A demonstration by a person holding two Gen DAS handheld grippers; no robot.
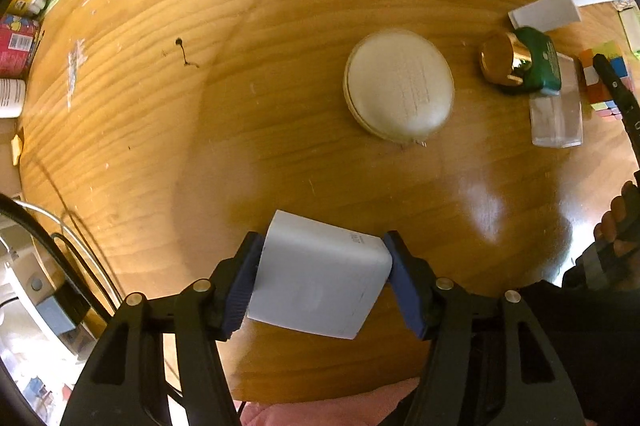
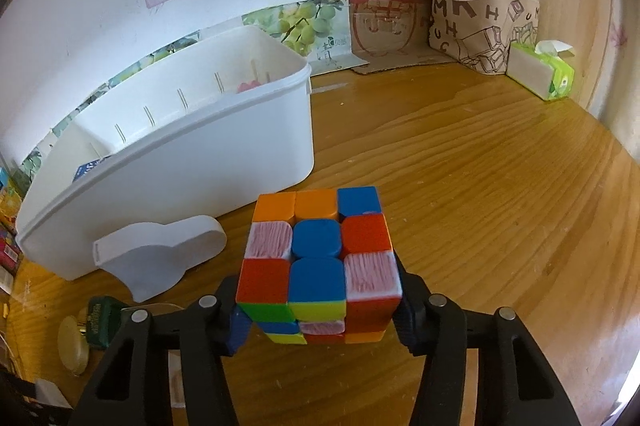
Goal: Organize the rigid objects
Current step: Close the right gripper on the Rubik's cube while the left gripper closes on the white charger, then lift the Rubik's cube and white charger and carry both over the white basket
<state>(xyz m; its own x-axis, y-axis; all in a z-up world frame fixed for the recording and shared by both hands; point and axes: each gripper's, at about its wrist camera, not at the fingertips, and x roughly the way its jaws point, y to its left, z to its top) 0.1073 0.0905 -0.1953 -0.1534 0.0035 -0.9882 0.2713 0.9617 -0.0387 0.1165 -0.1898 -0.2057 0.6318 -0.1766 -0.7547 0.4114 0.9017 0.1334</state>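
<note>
Blue-padded left gripper (image 1: 322, 280) clamps a white box (image 1: 320, 282), right gripper (image 2: 320, 310) clamps a cube (image 2: 318, 262), its underside hidden.

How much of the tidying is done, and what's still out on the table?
Partly done: the white bin already holds something. In hand now: the left gripper clamps a white box, the right gripper a puzzle cube. Left out: the round case and the green bottle.

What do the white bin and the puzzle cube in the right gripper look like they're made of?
White bin: apparently moulded plastic, smooth and semi-matte, with thin walls and a rolled rim. Puzzle cube, clamped in the right gripper: seemingly hard plastic, its tiles solidly coloured with rounded edges; the whitish tiles look scuffed or streaked.
</note>
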